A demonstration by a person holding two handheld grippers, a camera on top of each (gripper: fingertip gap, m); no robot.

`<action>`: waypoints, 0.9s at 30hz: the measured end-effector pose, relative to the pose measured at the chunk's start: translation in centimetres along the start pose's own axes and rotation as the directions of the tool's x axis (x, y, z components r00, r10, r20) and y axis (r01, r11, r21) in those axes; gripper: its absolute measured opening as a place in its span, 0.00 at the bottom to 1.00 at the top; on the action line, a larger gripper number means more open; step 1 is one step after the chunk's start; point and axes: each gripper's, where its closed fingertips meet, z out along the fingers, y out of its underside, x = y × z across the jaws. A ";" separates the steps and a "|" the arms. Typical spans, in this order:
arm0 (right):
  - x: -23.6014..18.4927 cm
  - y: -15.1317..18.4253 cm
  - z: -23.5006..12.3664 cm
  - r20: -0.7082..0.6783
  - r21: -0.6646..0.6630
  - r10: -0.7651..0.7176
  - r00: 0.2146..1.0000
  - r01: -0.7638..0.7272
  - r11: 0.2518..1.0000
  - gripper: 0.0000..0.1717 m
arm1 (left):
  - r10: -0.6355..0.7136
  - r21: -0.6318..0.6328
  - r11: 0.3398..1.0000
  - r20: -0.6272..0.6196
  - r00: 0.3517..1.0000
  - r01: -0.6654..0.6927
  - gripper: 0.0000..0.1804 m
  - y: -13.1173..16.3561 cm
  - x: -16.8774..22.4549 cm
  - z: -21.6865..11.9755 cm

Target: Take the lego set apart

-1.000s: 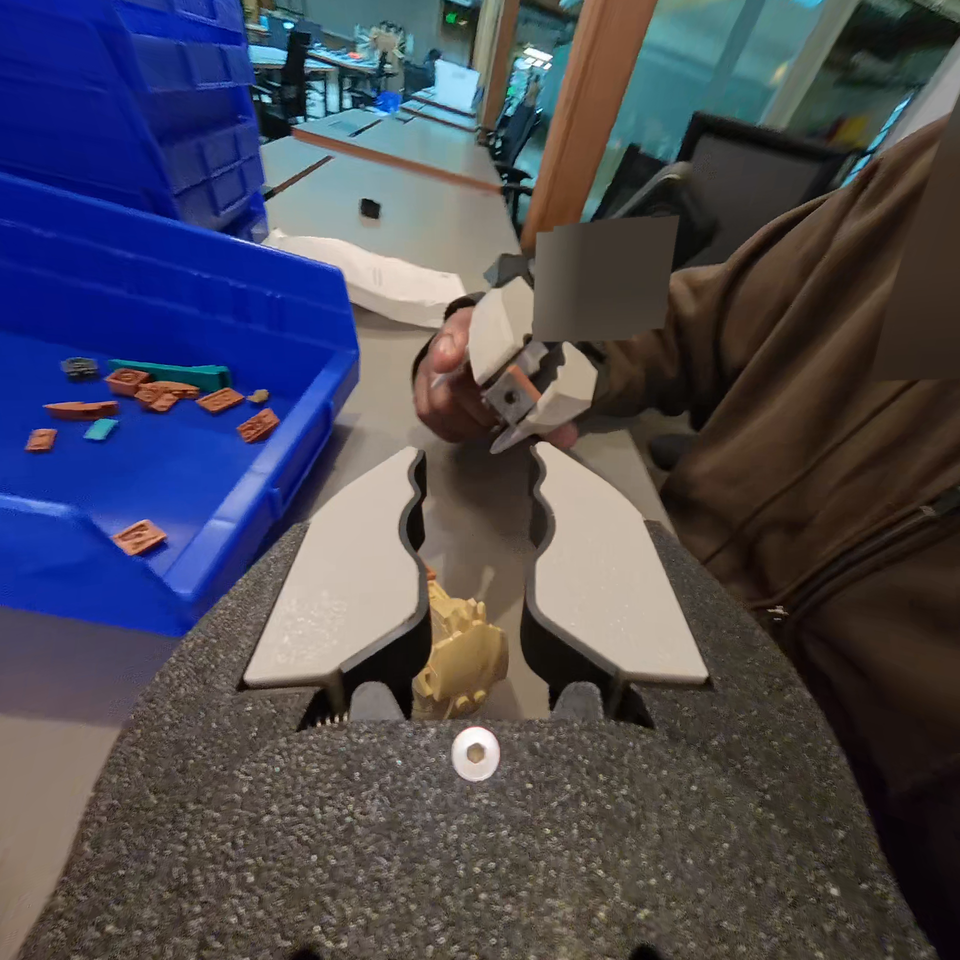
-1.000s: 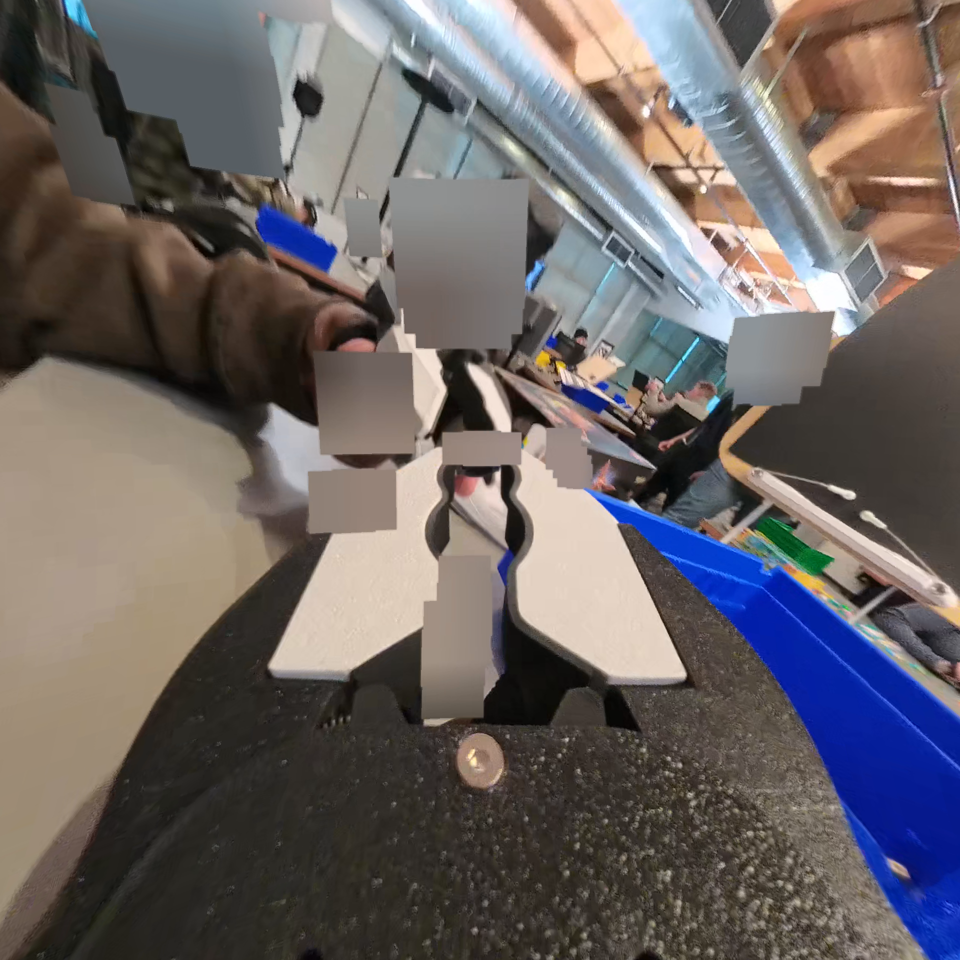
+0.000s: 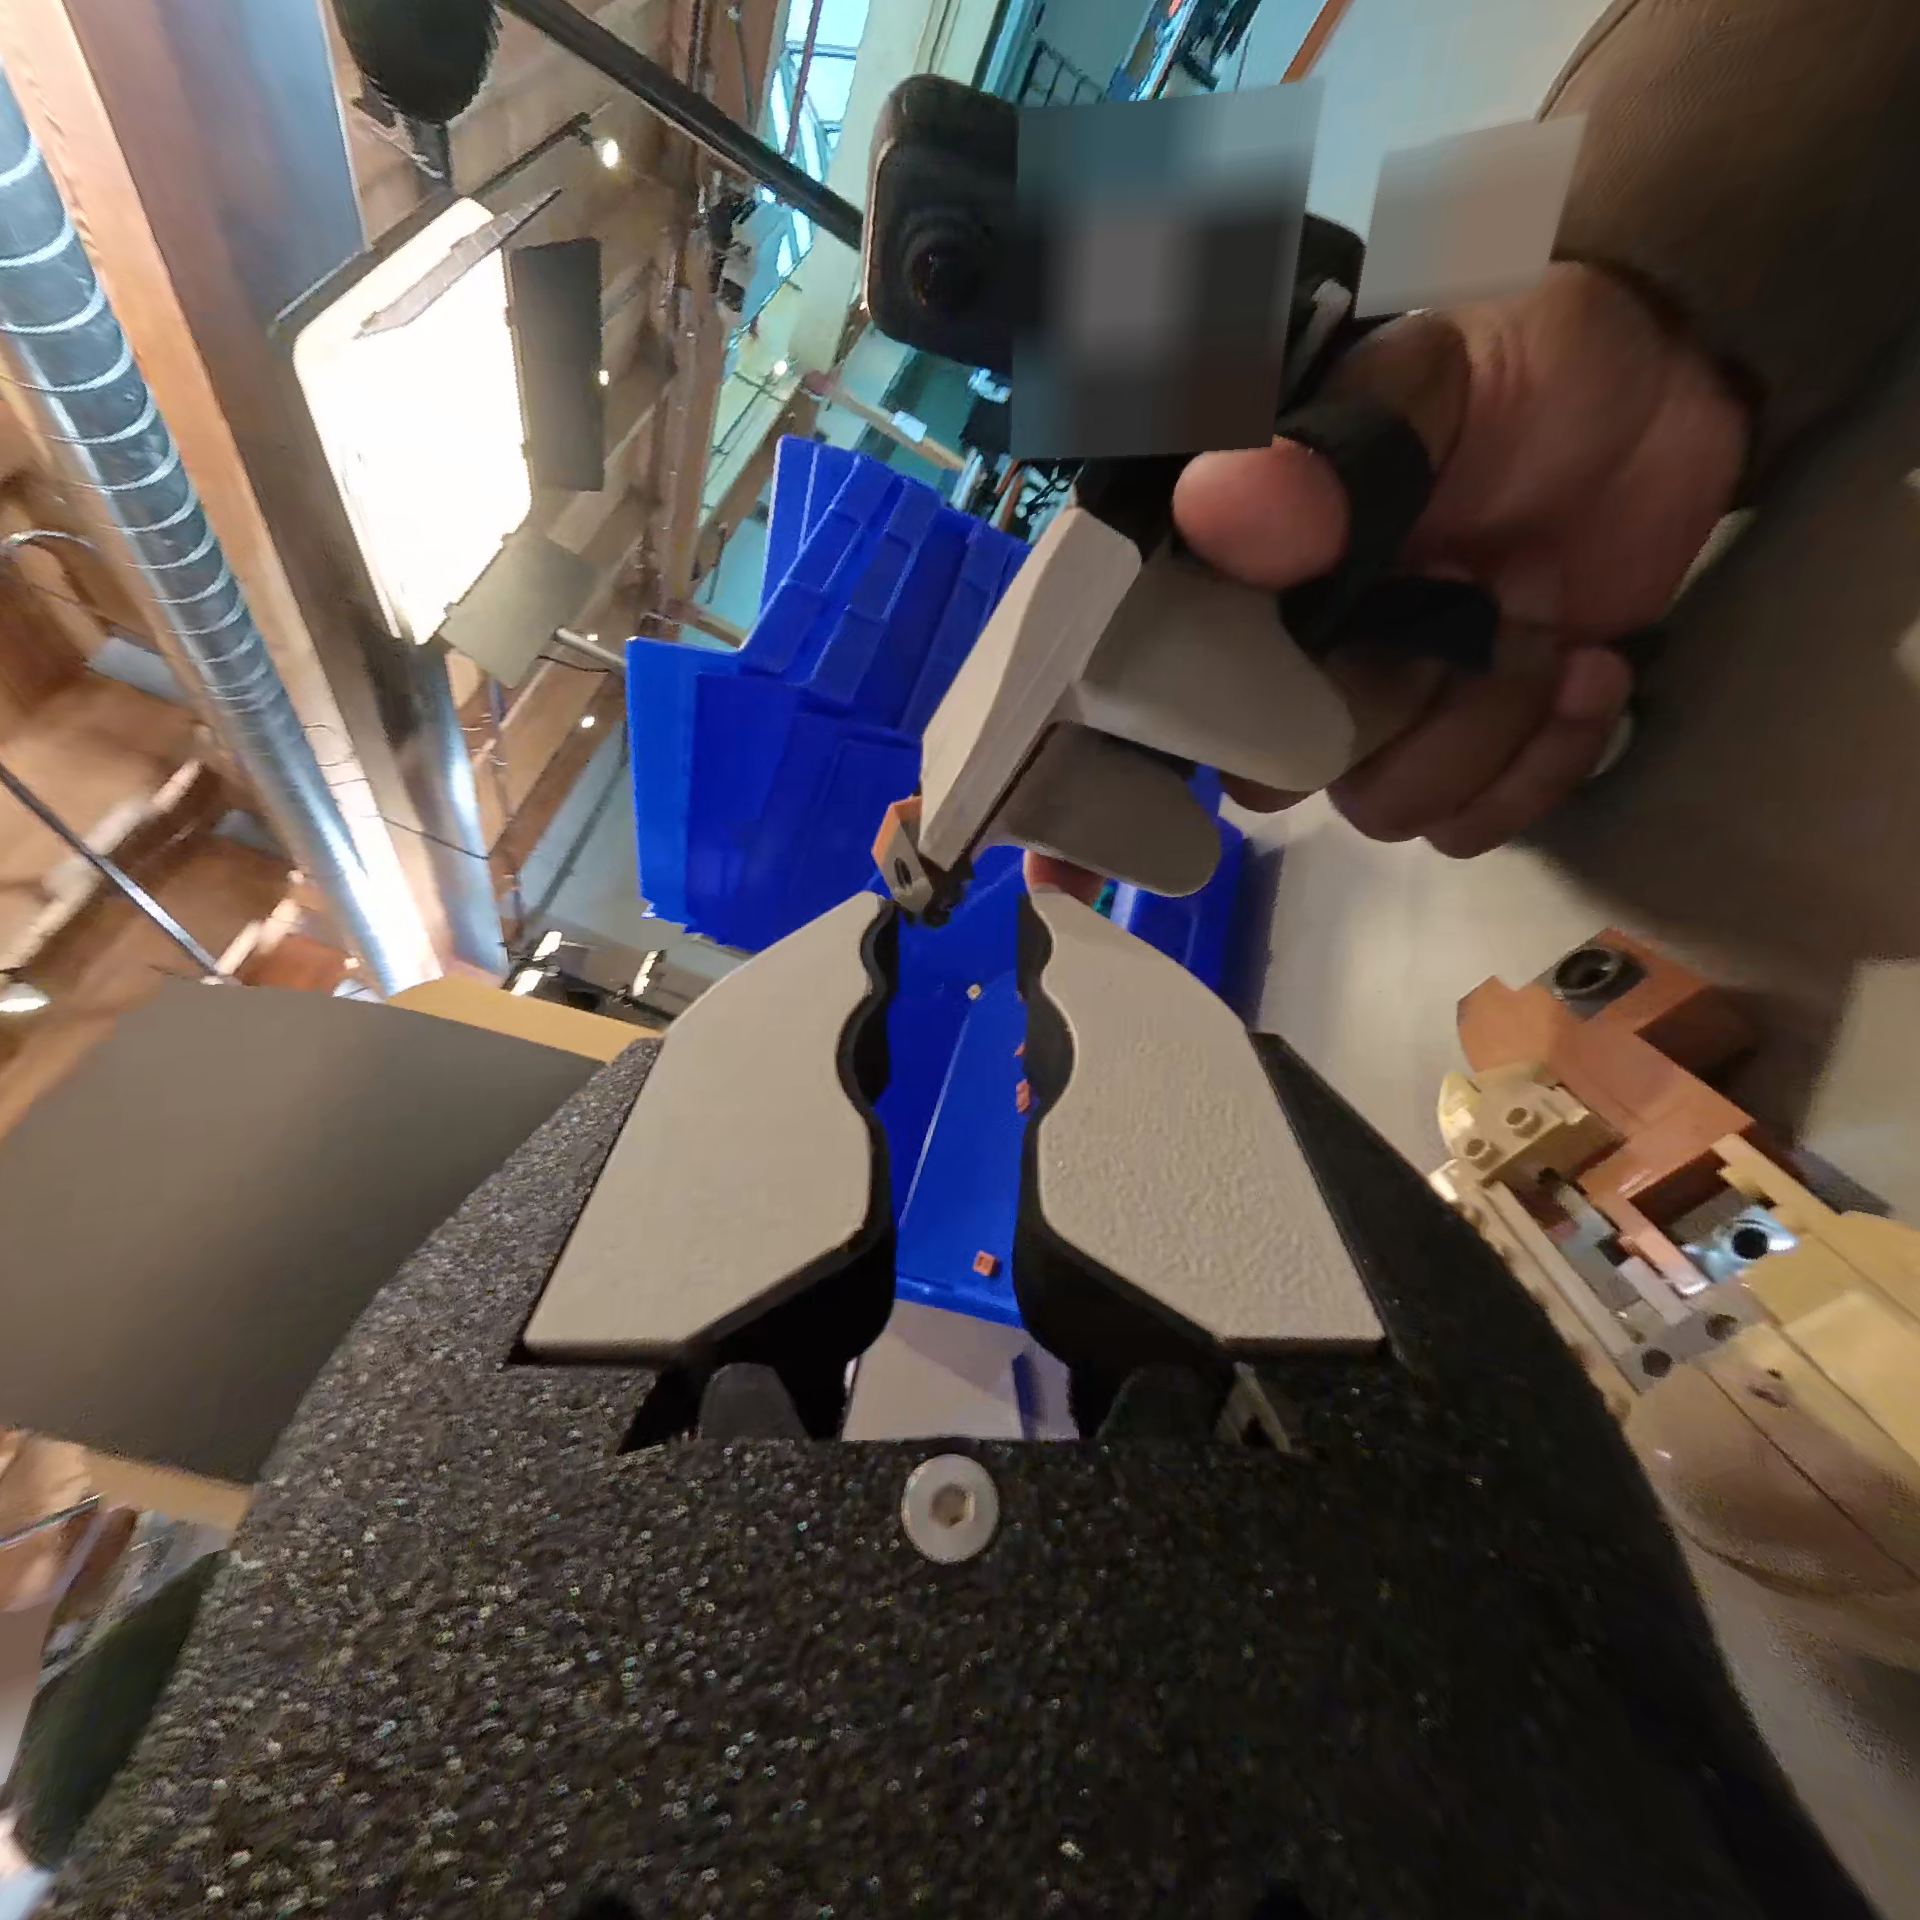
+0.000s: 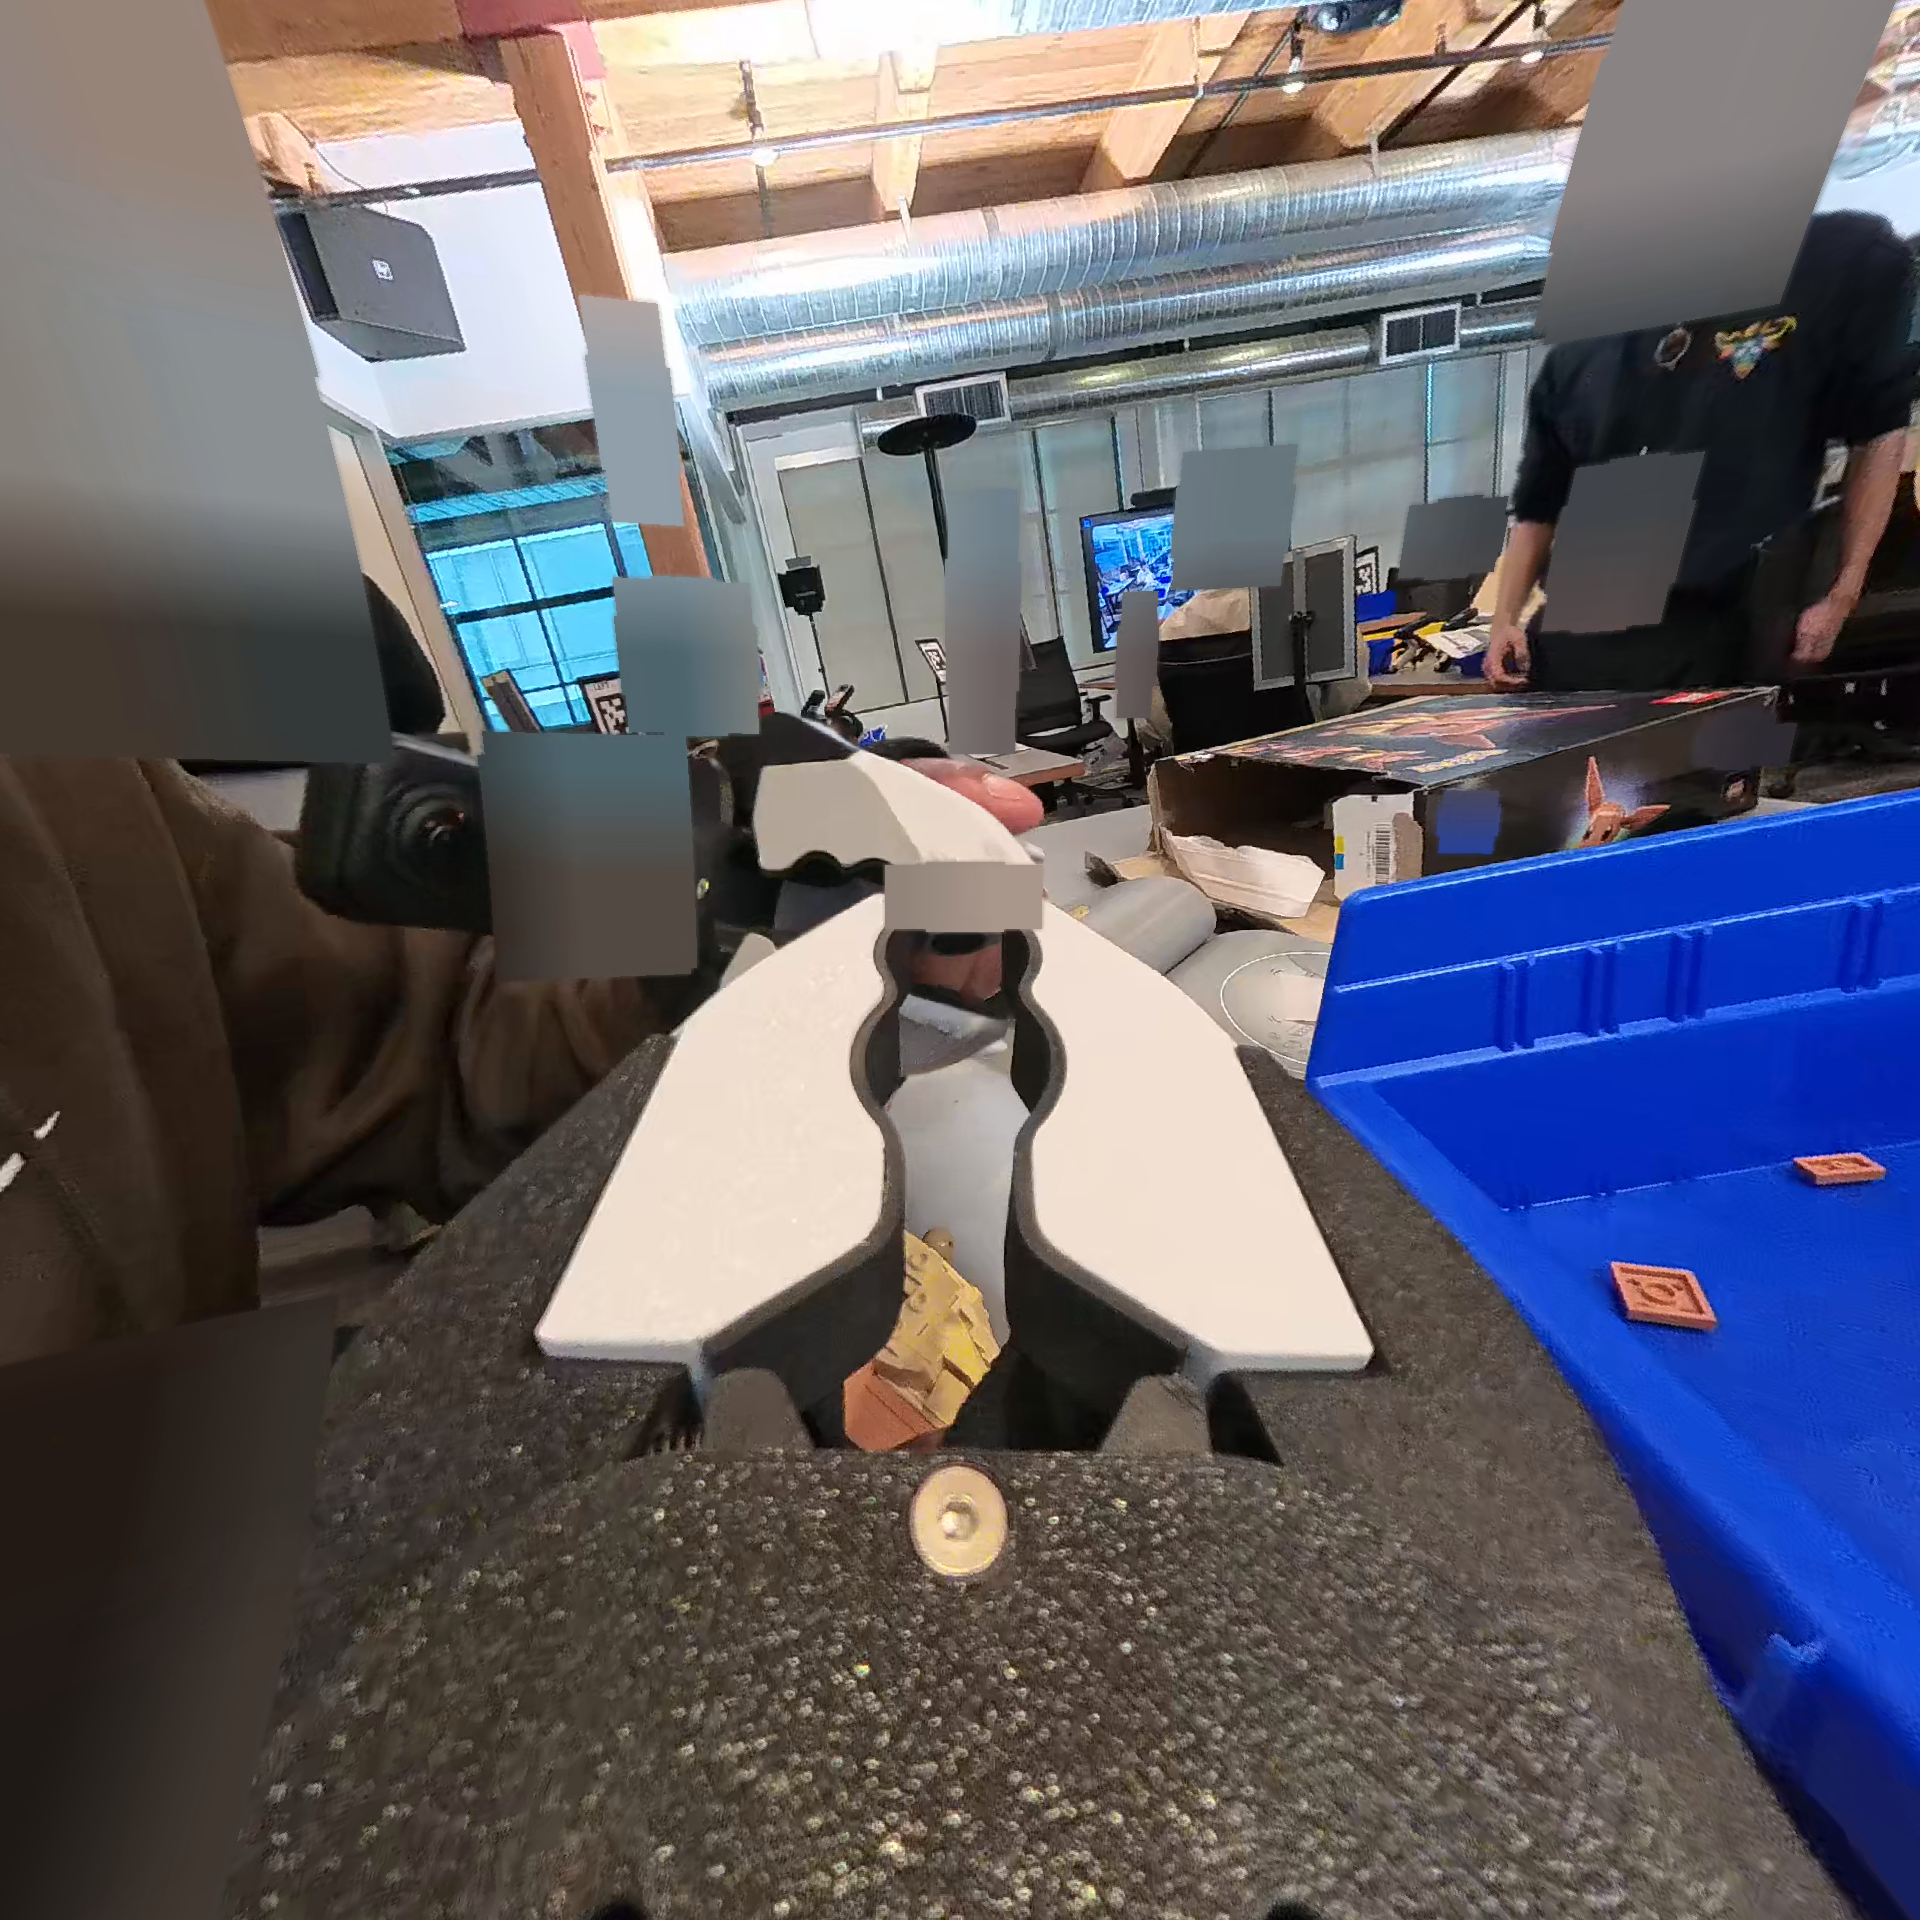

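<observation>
— What is held?
— A small orange brick [image 3: 896,847] is pinched by the right gripper [image 3: 940,883], centre frame.
— The left gripper [image 3: 954,912]?
— Narrowed since a second ago, partly open, nothing gripped; the brick is just beside its fingertip.

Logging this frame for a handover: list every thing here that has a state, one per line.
left gripper: open, nothing between the fingers.
right gripper: shut on a small orange and grey brick at its tips.
blue bin: open-topped, a few orange tiles lying flat inside.
cardboard box: end torn open.
brick model: partly built, lying on the table.
</observation>
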 end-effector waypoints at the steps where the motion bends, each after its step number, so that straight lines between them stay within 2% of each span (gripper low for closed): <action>1: 0.0 0.0 0.0 -0.003 -0.001 -0.001 1.000 0.001 1.000 0.10 | 0.021 -0.014 1.000 0.020 1.000 -0.020 0.11 0.1 -0.2 0.1; 4: 0.2 0.2 0.1 -0.018 -0.006 -0.005 1.000 0.005 1.000 0.10 | 0.080 -0.058 0.995 0.070 0.994 -0.076 0.06 0.4 -0.5 0.2; 11: 0.3 0.0 0.0 -0.027 0.004 -0.007 1.000 0.008 1.000 0.10 | 0.233 -0.109 0.970 0.142 0.962 -0.219 0.06 0.2 -0.8 0.3; 21: 0.6 0.1 -0.1 -0.037 -0.001 -0.010 0.999 0.010 1.000 0.10 | 0.220 -0.121 0.971 0.130 0.967 -0.204 0.06 0.3 -0.6 0.4; 27: 1.2 1.0 -0.5 -0.053 -0.111 -0.107 0.993 0.101 0.989 0.13 | 0.271 -0.156 0.954 0.081 0.959 -0.257 0.05 0.9 -0.7 -0.1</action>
